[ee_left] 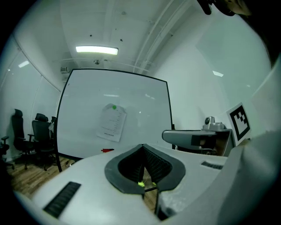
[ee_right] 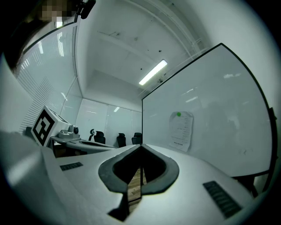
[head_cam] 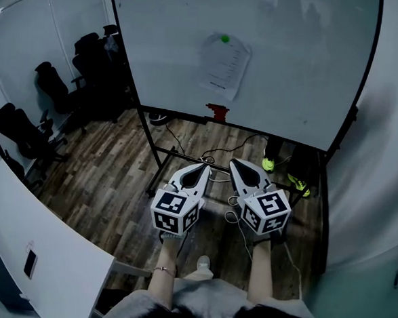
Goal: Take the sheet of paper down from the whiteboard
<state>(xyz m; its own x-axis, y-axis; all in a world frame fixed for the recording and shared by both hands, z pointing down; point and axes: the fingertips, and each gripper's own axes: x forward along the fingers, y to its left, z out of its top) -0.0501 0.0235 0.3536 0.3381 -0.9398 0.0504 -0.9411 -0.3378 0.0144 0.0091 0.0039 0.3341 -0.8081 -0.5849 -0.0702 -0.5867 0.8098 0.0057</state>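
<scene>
**Sheet of paper (head_cam: 224,65) on the whiteboard (head_cam: 294,59), both my tools shut**

I hold my left tool (head_cam: 204,167) and my right tool (head_cam: 236,163) side by side, low in front of the whiteboard, both well short of it. Each one's own view shows its jaws brought together at the tips, with nothing gripped between them.

The sheet of paper hangs on the upper middle of the whiteboard, slightly tilted. A green magnet (head_cam: 225,38) pins it at its top edge. Below the sheet, a small red object (head_cam: 216,111) sits at the board's bottom edge.

Black office chairs (head_cam: 90,59) stand to the left of the whiteboard on the wooden floor (head_cam: 110,162).
</scene>
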